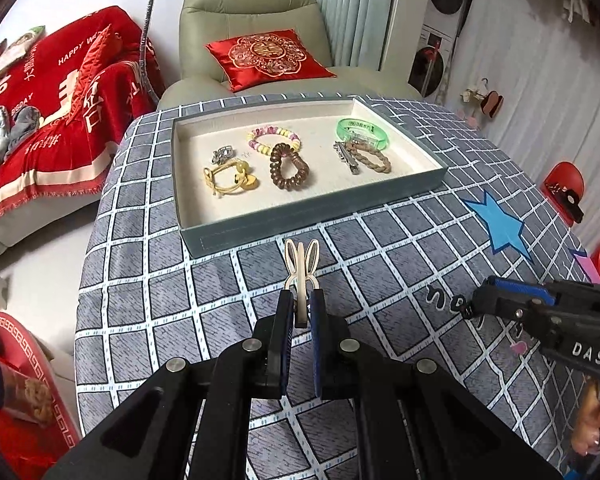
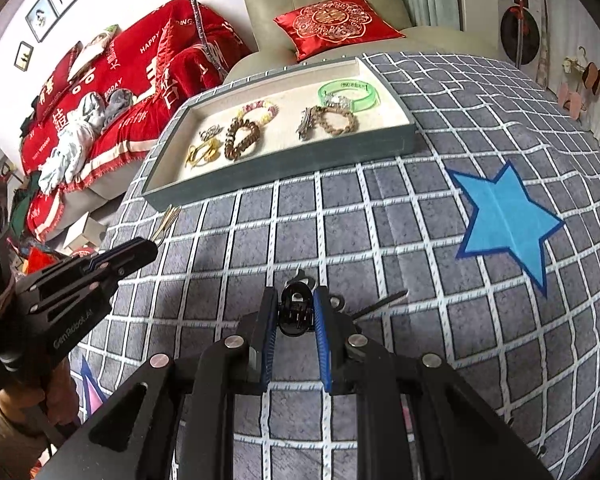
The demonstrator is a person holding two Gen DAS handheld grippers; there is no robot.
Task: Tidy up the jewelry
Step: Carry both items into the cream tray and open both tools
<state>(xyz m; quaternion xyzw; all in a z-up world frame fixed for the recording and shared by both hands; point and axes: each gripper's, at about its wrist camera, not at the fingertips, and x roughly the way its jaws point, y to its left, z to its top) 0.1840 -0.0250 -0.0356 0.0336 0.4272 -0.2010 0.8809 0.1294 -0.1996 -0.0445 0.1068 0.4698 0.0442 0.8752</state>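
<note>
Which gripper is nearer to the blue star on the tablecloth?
Right. The right gripper, shut on a black claw clip, sits left of the blue star; the left gripper, holding a cream hairpin, is farther left, by the tray.

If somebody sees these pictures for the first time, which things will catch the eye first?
Probably the grey tray of bracelets and hair ties on the checked tablecloth, near its far edge. Then each hand-held gripper: the left hand-held gripper pinches a cream rabbit-ear hair clip, the right hand-held gripper a black claw clip.
</note>
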